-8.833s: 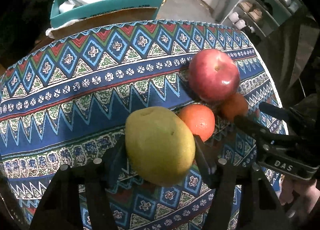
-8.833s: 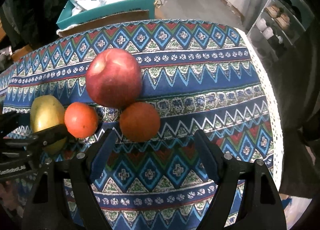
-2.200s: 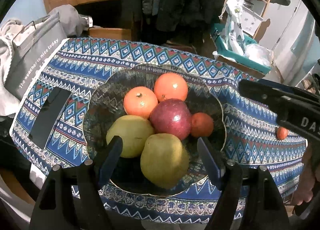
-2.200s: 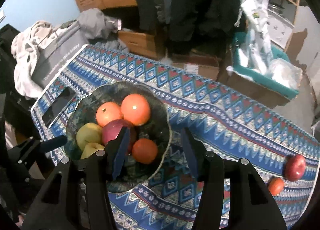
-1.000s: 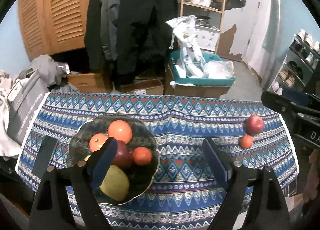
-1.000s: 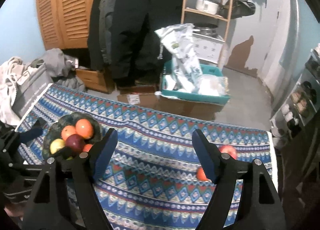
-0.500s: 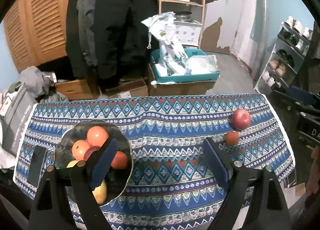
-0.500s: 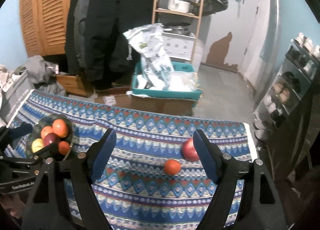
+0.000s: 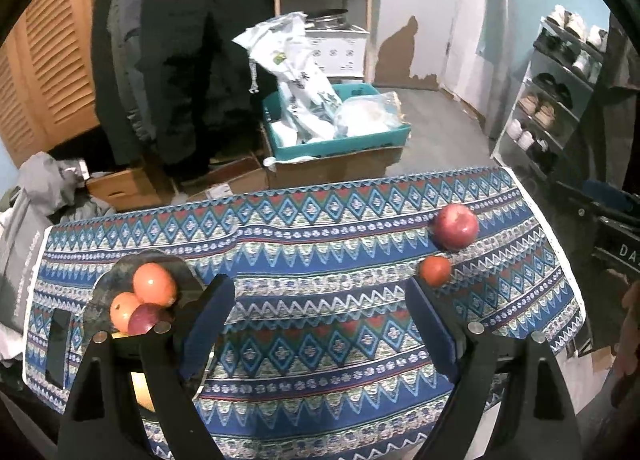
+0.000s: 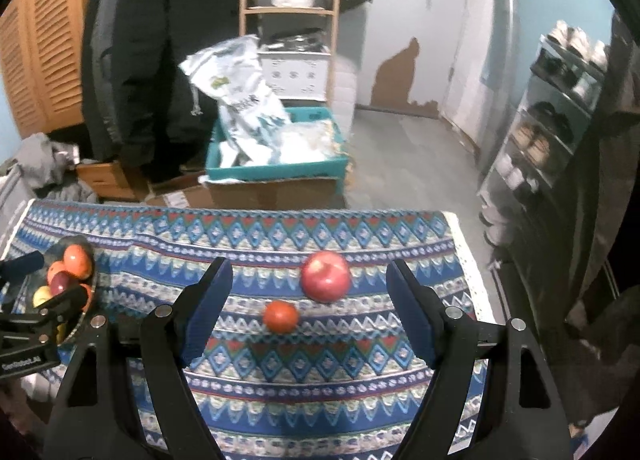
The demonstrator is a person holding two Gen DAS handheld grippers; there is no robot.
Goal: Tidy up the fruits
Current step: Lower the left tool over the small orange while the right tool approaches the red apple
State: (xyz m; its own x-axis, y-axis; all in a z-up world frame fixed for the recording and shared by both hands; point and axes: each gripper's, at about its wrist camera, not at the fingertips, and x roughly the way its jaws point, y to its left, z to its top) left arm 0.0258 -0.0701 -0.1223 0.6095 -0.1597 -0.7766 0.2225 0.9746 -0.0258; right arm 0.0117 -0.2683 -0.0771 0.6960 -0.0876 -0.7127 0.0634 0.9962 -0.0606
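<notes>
Jaws of both tools stand wide apart and hold nothing. The left gripper [image 9: 316, 324] hangs above the bench [image 9: 320, 388] with only the patterned cloth between its blue pads, and it touches no fruit. The right gripper [image 10: 306, 312] also is empty; in its view the red apple [image 10: 326, 276] and the small orange fruit [image 10: 281, 316] appear between the pads, but they lie on the cloth beyond them, apart from the fingers. These two fruits lie close together near the right end of the bench. The dark bowl [image 9: 105, 292] stands at the left end and carries oranges, a red apple and yellow-green fruit.
</notes>
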